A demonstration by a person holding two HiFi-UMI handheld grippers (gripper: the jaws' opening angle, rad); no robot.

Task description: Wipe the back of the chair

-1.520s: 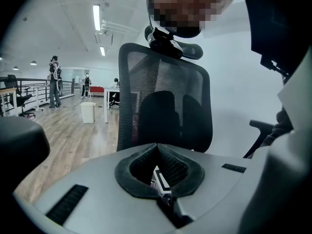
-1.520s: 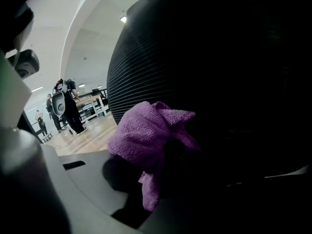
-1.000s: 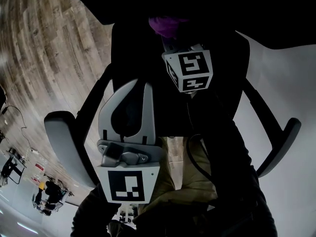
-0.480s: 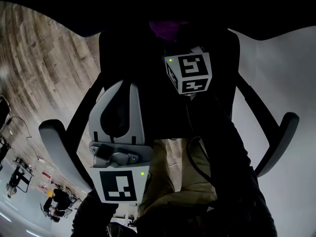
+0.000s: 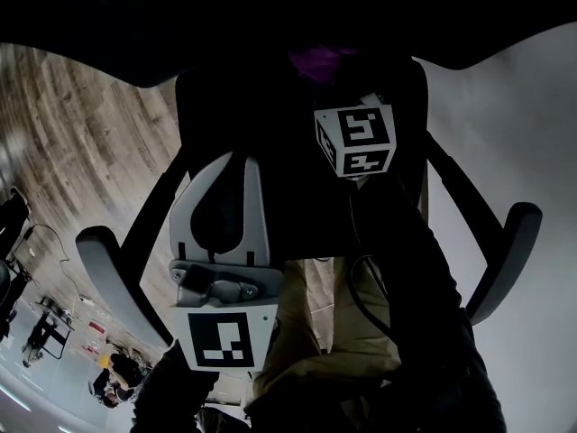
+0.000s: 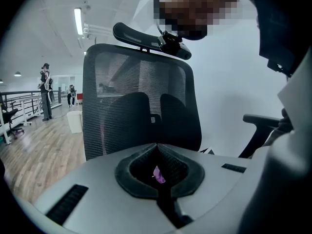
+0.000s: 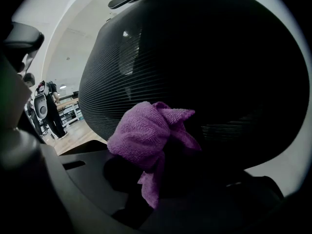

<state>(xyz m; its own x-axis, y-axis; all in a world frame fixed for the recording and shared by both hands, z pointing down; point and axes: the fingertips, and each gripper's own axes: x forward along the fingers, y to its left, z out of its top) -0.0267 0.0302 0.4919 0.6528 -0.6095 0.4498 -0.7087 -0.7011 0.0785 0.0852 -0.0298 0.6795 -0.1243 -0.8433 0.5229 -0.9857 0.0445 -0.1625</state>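
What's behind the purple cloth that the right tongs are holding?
The chair's black mesh back fills the view right behind the purple cloth. Whether cloth and mesh touch cannot be told, and the cloth covers the tips of the right tongs.

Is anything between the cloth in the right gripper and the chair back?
Nothing visible does. The right gripper is shut on the cloth, which sits close up to the mesh chair back. The left gripper, shut, is off to one side.
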